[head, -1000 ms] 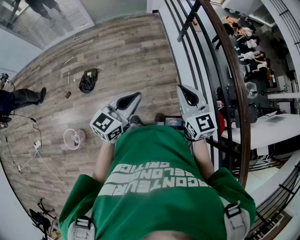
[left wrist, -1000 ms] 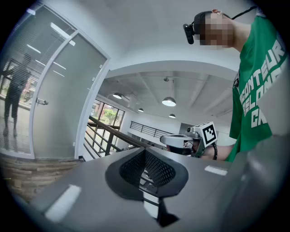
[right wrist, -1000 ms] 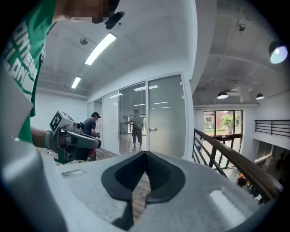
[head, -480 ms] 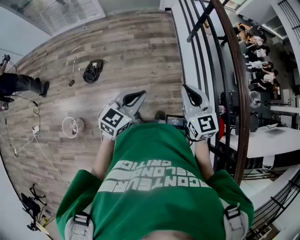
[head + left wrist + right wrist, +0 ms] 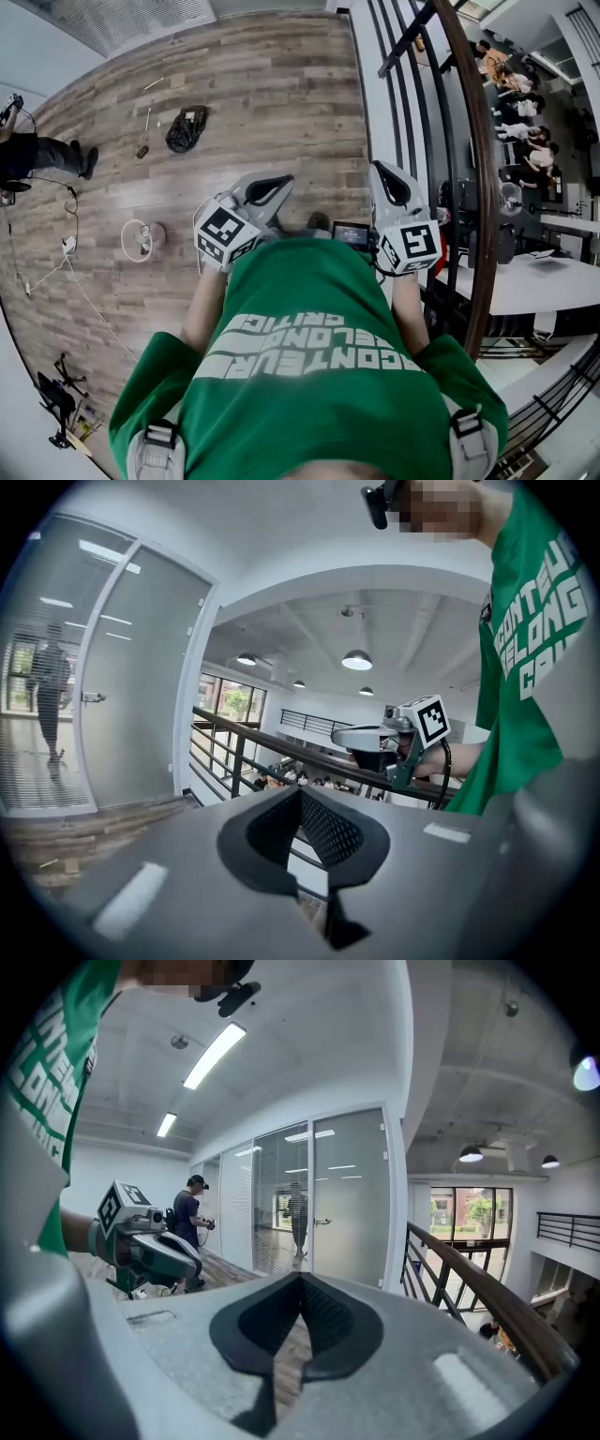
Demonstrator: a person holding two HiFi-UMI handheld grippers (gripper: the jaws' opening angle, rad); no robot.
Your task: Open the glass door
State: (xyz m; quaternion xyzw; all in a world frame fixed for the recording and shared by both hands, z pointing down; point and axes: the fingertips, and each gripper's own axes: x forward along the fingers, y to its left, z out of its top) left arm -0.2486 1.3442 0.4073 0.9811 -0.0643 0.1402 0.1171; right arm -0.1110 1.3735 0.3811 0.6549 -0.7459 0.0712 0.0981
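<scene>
We hold two grippers, the left gripper (image 5: 272, 186) and the right gripper (image 5: 384, 178). Each has its jaws closed tip to tip on nothing. One railing (image 5: 473, 187) runs just to the right of the right gripper. One glass door (image 5: 352, 1199) stands shut well ahead of both grippers, just left of the railing's far end. Its handle (image 5: 323, 1222) is on the edge farther from the railing.
</scene>
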